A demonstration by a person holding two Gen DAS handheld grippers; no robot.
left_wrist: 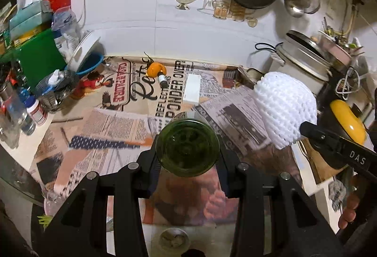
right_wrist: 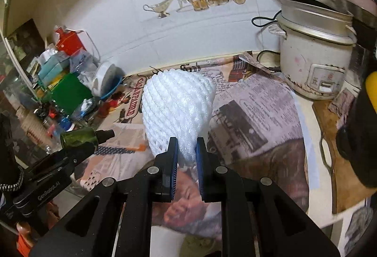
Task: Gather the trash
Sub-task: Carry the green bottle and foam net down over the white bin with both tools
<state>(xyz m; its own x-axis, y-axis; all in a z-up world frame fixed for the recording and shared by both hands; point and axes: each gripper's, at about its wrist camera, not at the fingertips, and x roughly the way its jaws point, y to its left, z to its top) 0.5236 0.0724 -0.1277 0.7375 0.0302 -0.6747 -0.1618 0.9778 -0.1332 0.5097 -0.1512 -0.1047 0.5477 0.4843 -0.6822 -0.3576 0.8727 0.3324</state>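
While L gripper (left_wrist: 187, 153) grips green bottle (left_wrist: 187, 147), R gripper (right_wrist: 185, 158) pinches foam net (right_wrist: 178, 110)

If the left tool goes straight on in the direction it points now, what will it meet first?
The left tool, shut on the green bottle, points down at the counter. The bottle would probably touch the newspaper first; the depth is unclear. The foam net in the right tool is off to the side.

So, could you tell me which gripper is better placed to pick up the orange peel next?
Neither: the left gripper is shut on the green bottle and the right gripper on the foam net; the orange peel faces the left.
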